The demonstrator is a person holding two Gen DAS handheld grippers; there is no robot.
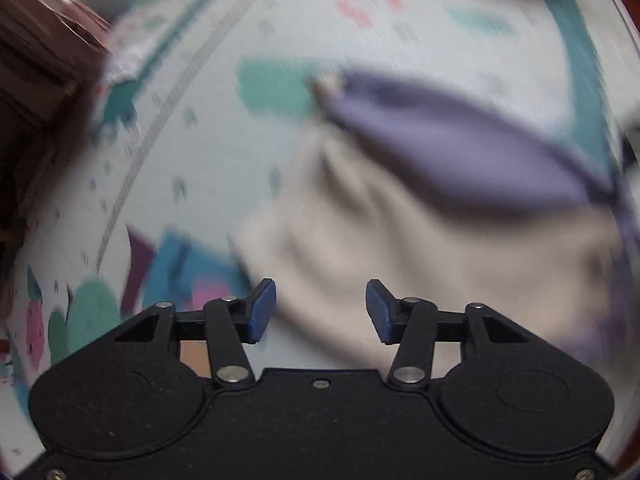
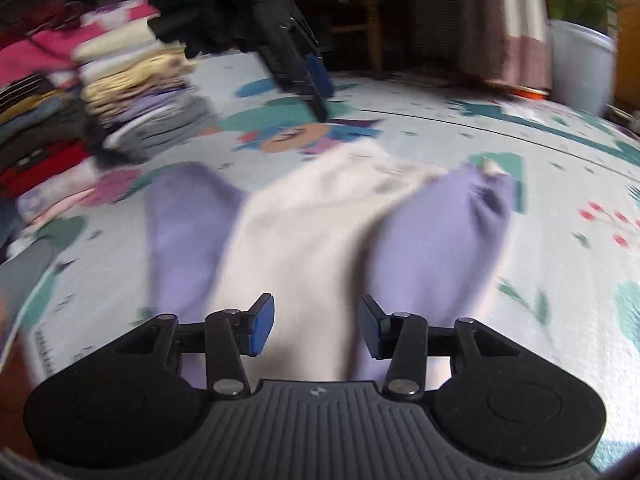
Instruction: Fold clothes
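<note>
Our left tongs [image 1: 321, 310] and right tongs [image 2: 316, 326] gape empty over the cream-and-lilac long-sleeved top [image 2: 304, 232]; next, we likely grip a sleeve ahead.

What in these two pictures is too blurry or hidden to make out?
- Garment, both wrist views: motion blur hides seams and fold state; its near edge sits behind the right gripper.
- Clothes stack, right view: smeared, items uncountable.
- Left gripper, right view: blurred.
</note>
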